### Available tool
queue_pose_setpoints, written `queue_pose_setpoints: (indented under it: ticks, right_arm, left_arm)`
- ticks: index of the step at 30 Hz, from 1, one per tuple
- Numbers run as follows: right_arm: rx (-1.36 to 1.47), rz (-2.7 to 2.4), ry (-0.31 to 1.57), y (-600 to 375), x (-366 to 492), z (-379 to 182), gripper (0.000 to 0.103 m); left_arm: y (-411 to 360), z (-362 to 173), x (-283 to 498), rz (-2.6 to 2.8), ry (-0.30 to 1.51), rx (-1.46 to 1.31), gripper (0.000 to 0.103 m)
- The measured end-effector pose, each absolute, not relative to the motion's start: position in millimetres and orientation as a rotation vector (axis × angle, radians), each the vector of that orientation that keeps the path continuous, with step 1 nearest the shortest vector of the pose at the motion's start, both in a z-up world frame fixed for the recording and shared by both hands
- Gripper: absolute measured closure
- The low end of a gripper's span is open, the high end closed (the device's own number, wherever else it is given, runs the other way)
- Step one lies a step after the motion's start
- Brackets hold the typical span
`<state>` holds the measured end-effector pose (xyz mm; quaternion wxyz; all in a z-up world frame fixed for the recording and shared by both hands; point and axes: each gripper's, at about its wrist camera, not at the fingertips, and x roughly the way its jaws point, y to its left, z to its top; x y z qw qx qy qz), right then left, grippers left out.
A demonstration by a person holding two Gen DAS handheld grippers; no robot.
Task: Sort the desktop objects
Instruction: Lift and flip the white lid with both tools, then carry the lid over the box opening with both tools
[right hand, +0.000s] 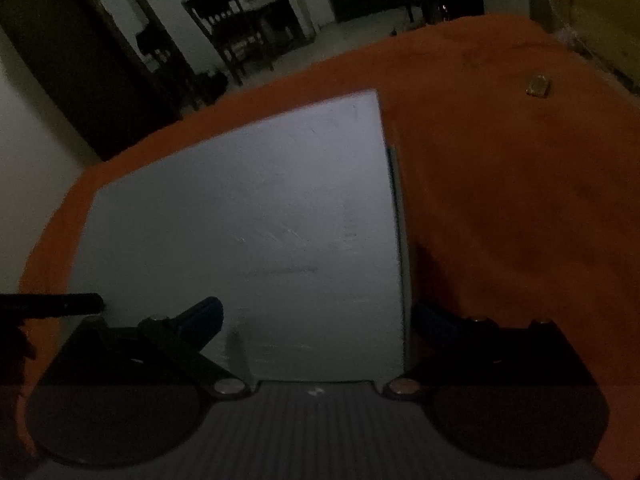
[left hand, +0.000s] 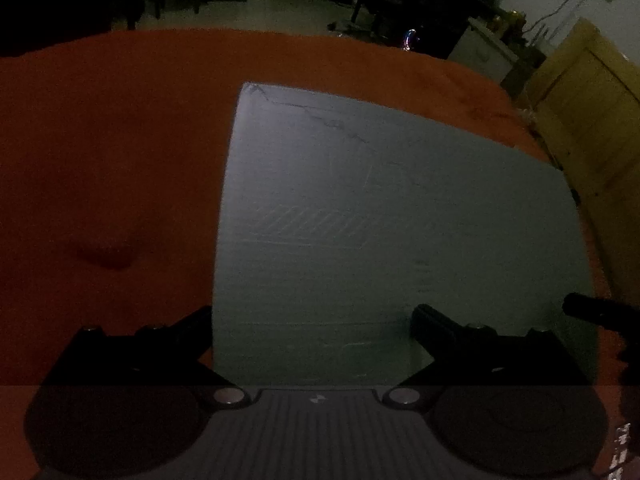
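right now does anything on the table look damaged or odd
The grey board has a crack running from its far left corner, and scuff marks mid-surface. A small gold object sits alone on the orange cloth.

Both wrist views look forward, low and close, sharing the grey board (left hand: 380, 232) (opposite edges).
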<state>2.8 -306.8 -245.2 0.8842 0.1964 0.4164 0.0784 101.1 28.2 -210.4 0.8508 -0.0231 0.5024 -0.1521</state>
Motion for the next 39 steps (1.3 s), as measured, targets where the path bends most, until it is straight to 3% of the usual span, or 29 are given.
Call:
queue_pose_setpoints:
  ticks: [7,17,29,39]
  right_arm:
    - [0.5,0.164,0.777,-320,4,-206,0.0]
    - [0.475,0.085,0.808,-329,16,-222,0.0]
    - [0.48,0.074,0.931,-326,30,-298,0.0]
    - [0.282,0.017,0.925,-282,8,-293,0.0]
  left_arm:
    - [30,-199,93,-0.295,1.114,-0.083,0.0]
    - [32,-230,101,-0.269,1.197,-0.09,0.0]
    - [53,-234,66,-0.274,1.064,-0.069,0.0]
    - [17,-206,-11,-0.319,0.934,0.205,0.002]
